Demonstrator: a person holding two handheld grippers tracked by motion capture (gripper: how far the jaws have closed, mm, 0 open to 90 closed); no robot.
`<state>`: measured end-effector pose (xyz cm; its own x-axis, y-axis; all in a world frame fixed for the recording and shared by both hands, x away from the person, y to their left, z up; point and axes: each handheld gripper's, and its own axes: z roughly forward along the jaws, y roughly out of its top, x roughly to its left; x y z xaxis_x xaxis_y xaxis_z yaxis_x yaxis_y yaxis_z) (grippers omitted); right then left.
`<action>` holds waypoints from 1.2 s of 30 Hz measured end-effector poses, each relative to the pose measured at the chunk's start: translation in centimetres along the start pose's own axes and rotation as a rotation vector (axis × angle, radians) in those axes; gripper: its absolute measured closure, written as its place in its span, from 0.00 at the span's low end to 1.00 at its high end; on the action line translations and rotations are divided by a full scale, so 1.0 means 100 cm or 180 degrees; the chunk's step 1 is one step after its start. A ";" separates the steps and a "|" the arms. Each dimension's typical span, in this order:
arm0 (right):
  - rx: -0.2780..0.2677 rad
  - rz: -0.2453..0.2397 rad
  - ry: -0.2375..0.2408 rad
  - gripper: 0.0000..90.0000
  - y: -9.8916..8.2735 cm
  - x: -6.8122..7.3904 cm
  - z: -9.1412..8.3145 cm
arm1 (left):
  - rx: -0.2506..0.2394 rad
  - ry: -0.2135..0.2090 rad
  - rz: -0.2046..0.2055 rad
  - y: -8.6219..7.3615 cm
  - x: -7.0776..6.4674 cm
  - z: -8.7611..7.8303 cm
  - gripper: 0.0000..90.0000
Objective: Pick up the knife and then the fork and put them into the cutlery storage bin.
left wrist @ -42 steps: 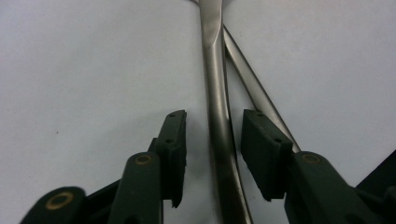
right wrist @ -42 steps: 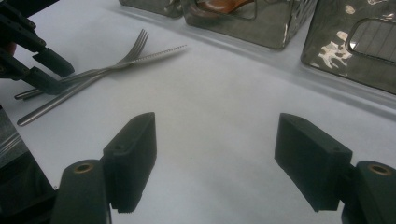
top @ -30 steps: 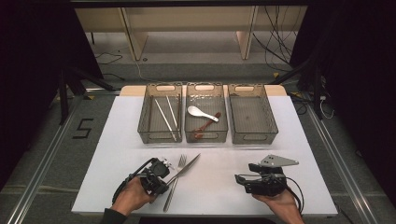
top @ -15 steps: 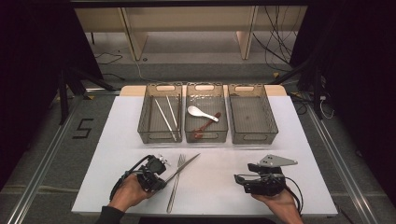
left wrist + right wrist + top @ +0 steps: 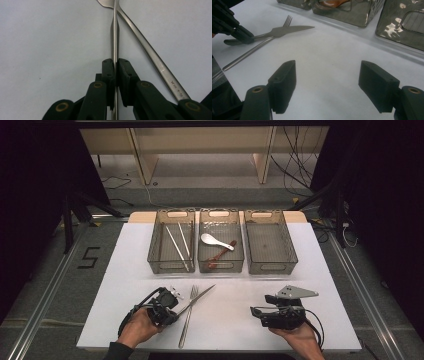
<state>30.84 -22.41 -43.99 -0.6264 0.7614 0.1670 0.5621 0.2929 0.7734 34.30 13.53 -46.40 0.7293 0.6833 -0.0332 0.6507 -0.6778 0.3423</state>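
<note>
A steel knife lies on the white table with its serrated blade pointing toward the trays, crossing over a steel fork. My left gripper is shut on the knife's handle. In the left gripper view the pads press both sides of the thin knife, and the fork runs diagonally to its right. My right gripper rests at the front right, open with nothing between its jaws. The right gripper view shows the knife, the fork and the left gripper.
Three clear trays stand in a row at the back. The left tray holds two metal sticks, the middle one a white spoon and a brown utensil, and the right tray holds nothing. The table's front edge is close to both hands.
The left hand has shifted very slightly at the knife's handle. Knife, fork and the right gripper lie as before.
</note>
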 end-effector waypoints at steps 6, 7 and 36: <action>-0.0026 -0.0008 -0.0003 0.35 0.000 0.001 -0.001 | -0.0030 -0.0029 0.0063 0.002 -0.004 -0.002 0.93; -0.0031 -0.0012 -0.0002 0.35 0.001 0.001 -0.001 | -0.0031 -0.0037 0.0092 0.003 -0.005 -0.003 0.93; -0.0206 -0.0576 0.0204 0.35 0.008 0.050 0.008 | -0.0070 -0.0498 0.0438 0.032 -0.034 -0.016 0.92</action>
<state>28.54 -17.90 -43.04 -0.7483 0.6608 0.0586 0.4026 0.3823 0.8317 33.54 9.48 -43.65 0.8361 0.5332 -0.1294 0.5391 -0.7546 0.3740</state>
